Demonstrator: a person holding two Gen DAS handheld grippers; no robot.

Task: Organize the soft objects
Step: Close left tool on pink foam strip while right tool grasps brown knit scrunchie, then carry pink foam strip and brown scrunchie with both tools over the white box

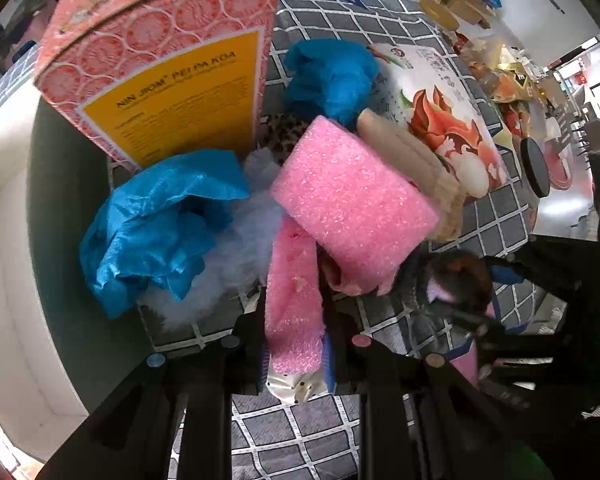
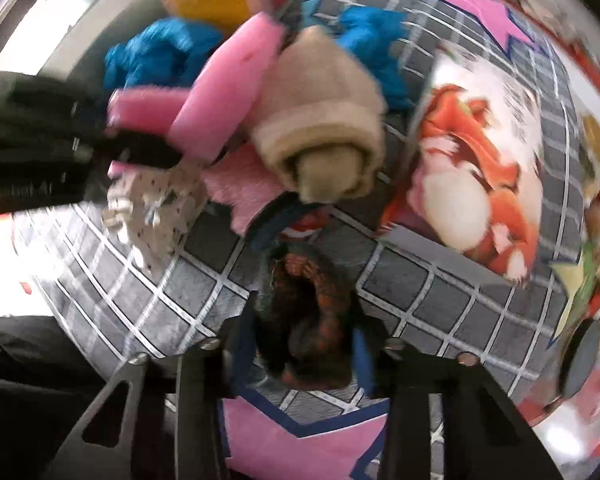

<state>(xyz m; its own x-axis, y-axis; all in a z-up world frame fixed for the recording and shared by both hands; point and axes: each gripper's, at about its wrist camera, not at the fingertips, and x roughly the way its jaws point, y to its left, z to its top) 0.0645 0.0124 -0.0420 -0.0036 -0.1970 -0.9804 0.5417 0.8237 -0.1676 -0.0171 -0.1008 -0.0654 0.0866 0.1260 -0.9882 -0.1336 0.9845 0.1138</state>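
My left gripper (image 1: 296, 344) is shut on a pink foam strip (image 1: 294, 304), with a white dotted cloth (image 1: 296, 390) under it. A folded pink foam sheet (image 1: 352, 196) lies just ahead, beside a rolled beige cloth (image 1: 412, 160), two crumpled blue plastic covers (image 1: 156, 220) (image 1: 332, 76) and white fluff (image 1: 244, 248). My right gripper (image 2: 304, 336) is shut on a dark brown and orange knitted piece (image 2: 308, 312), held over the grey checked tablecloth (image 2: 440, 300). The beige roll (image 2: 324, 128) and pink foam (image 2: 228, 84) lie ahead of it. The right gripper also shows in the left wrist view (image 1: 452, 280).
A pink and yellow carton (image 1: 168, 60) stands at the back of the pile. A printed food bag (image 1: 452, 120) lies to the right. Bottles and jars (image 1: 456, 4) crowd the far end of the table. The table's left edge (image 1: 60, 200) runs close to the pile.
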